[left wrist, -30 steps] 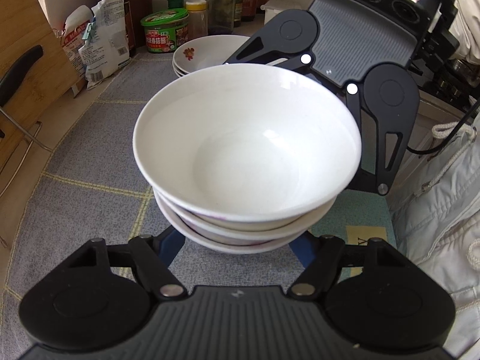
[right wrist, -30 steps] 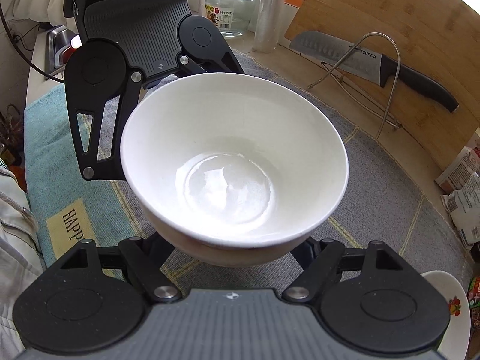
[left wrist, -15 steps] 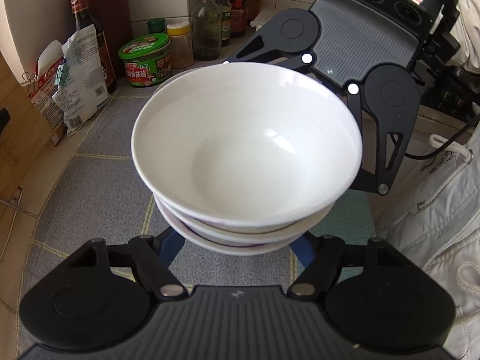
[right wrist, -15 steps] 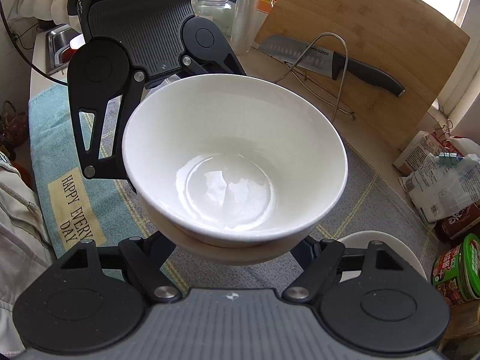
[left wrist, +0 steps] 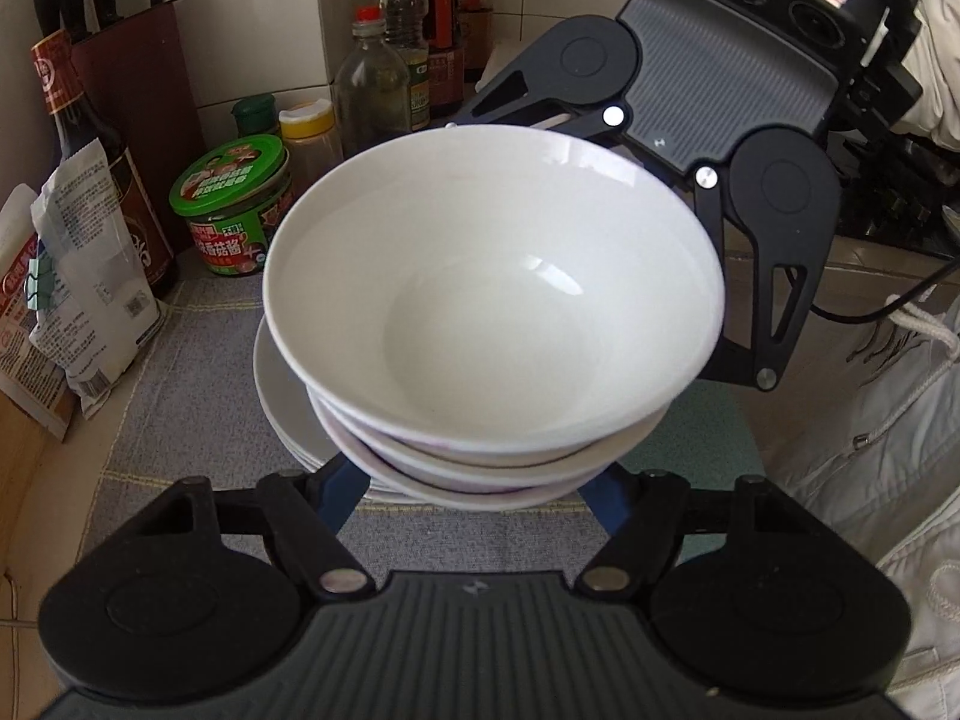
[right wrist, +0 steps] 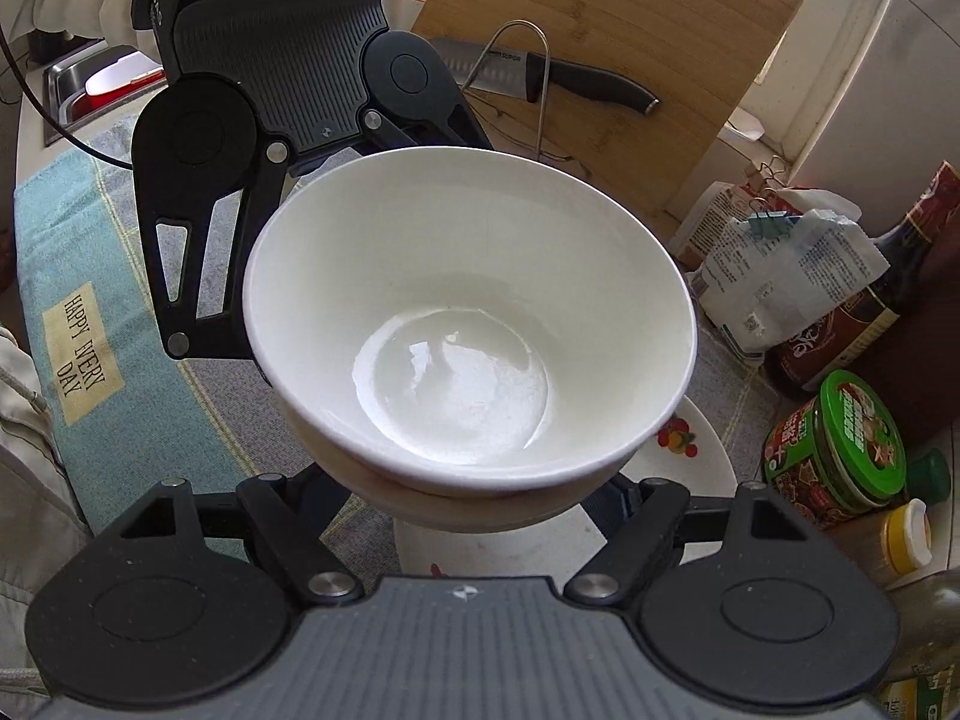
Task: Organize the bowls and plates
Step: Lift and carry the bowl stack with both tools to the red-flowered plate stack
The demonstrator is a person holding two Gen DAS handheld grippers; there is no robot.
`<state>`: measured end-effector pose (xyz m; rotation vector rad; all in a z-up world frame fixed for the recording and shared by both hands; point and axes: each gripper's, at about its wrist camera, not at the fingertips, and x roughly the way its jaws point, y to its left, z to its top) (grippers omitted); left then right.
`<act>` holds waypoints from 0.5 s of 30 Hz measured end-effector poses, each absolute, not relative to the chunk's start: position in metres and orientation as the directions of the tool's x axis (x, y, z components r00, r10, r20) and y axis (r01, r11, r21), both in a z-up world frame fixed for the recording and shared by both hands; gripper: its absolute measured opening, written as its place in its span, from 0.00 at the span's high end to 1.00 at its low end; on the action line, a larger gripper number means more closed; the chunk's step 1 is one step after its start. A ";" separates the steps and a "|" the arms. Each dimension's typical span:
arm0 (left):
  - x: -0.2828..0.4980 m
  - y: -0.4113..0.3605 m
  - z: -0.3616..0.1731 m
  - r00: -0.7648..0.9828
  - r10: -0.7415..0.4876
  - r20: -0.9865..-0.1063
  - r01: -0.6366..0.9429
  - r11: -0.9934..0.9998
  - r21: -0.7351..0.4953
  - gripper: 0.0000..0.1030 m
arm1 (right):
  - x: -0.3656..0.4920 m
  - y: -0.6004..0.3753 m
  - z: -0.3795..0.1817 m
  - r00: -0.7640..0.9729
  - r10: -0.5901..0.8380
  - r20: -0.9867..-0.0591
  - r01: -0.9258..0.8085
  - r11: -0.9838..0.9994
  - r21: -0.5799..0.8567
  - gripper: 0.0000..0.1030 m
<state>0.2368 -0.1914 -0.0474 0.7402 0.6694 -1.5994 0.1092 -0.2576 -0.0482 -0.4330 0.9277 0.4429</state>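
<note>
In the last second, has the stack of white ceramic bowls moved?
Yes. The stack of white bowls has travelled toward the green-lidded jar and now hangs over the white plates.

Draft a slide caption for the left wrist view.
Both grippers, left and right, carry a stack of white bowls above stacked plates.

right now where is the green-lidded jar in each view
Left wrist view: the green-lidded jar stands upper left, behind the stack of bowls, beside a dark bottle.
Right wrist view: the jar is at lower right, past the bowls' rim.
Shared landmark: the clipped white bag.
</note>
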 end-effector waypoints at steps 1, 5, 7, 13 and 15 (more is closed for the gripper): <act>0.237 -0.196 -0.048 -0.110 -0.624 -0.773 0.989 -0.150 -0.020 0.28 | 0.109 -0.261 -0.049 0.525 0.169 -0.834 -0.532 0.830 -0.166 0.18; 0.239 -0.216 -0.053 -0.118 -0.623 -0.773 0.985 -0.172 -0.012 0.28 | 0.110 -0.277 -0.053 0.524 0.153 -0.838 -0.512 0.843 -0.166 0.18; 0.241 -0.224 -0.057 -0.118 -0.620 -0.775 0.984 -0.177 -0.007 0.28 | 0.111 -0.284 -0.057 0.522 0.143 -0.841 -0.504 0.847 -0.168 0.18; 0.245 -0.241 -0.068 -0.122 -0.612 -0.782 0.982 -0.187 -0.008 0.28 | 0.115 -0.299 -0.067 0.513 0.120 -0.850 -0.486 0.857 -0.172 0.18; 0.247 -0.246 -0.072 -0.129 -0.606 -0.785 0.982 -0.190 -0.015 0.28 | 0.118 -0.301 -0.070 0.507 0.120 -0.853 -0.484 0.859 -0.167 0.18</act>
